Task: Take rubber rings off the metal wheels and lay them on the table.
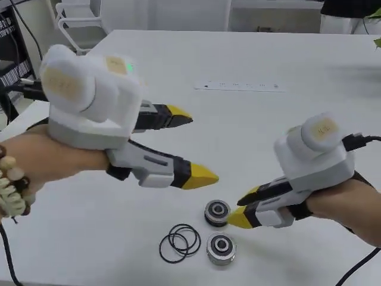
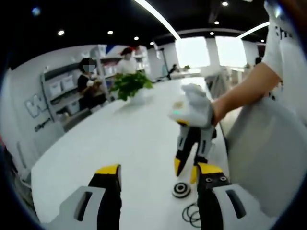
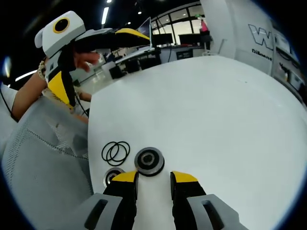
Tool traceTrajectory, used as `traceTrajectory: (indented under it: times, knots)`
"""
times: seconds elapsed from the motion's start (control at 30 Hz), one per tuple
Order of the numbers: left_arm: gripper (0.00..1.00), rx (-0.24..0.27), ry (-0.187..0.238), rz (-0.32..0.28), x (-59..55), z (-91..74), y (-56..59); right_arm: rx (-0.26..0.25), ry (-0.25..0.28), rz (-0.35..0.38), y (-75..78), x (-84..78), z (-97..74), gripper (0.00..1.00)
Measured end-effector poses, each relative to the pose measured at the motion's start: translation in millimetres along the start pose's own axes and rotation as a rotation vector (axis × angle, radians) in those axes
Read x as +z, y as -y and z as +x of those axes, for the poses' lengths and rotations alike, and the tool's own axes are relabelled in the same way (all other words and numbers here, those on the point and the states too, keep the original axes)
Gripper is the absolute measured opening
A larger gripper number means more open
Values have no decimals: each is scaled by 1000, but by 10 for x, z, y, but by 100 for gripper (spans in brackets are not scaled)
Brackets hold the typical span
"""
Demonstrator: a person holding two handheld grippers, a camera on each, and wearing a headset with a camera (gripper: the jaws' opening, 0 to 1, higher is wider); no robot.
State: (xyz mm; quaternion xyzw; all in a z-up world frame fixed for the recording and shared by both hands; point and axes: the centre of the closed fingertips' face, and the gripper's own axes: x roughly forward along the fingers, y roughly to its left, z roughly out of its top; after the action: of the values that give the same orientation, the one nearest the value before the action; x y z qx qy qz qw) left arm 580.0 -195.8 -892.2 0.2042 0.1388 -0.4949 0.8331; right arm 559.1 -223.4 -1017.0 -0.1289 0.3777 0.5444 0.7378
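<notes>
Two small metal wheels lie near the table's front edge, one (image 1: pixel 217 211) behind the other (image 1: pixel 221 248). Beside them is a little pile of loose black rubber rings (image 1: pixel 180 241). My right gripper (image 1: pixel 243 208) hovers just right of the rear wheel, open by a narrow gap with nothing between its yellow tips. From its own view the rear wheel (image 3: pixel 149 161) sits just beyond the gripper (image 3: pixel 154 177), with the other wheel (image 3: pixel 113 176) and the rings (image 3: pixel 115 152) to the left. My left gripper (image 1: pixel 191 145) is raised above the table, wide open and empty. Its own view looks down on the right gripper (image 2: pixel 186 170), a wheel (image 2: pixel 181 189) and the rings (image 2: pixel 192 214).
The white table (image 1: pixel 250 125) stretches far back, with a thin strip of printed marks (image 1: pixel 238 86) near the middle. A potted plant (image 2: pixel 130 85) stands on the table's far end. Two people stand by shelves (image 2: pixel 62 93) beyond it. A white chair (image 1: pixel 77 18) is behind the table.
</notes>
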Motion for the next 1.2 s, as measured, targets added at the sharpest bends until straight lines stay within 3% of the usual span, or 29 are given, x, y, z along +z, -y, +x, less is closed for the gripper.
traceTrajectory:
  times: [0.1, 0.27, 0.43, 0.6, 0.87, 1.2]
  knots:
    - [61, -25, -7, 22, -36, 146, 50, 6, -3, -18, -10, -24, 29, 26]
    - [58, -67, -41, 50, -192, 303, 151, 15, 8, -33, -23, -40, 61, 25]
    - [53, -46, -39, 7, -405, 391, 178, 17, 23, -48, -25, -33, 69, 23]
    - [51, -59, -94, -18, -644, 441, 209, 21, 40, -62, -50, -9, 85, 23]
    - [36, -84, -105, -44, -743, 505, 278, 18, 46, -78, -53, -11, 115, 22]
    - [27, -128, -146, -54, -871, 566, 409, 13, 41, -94, -53, -24, 134, 20]
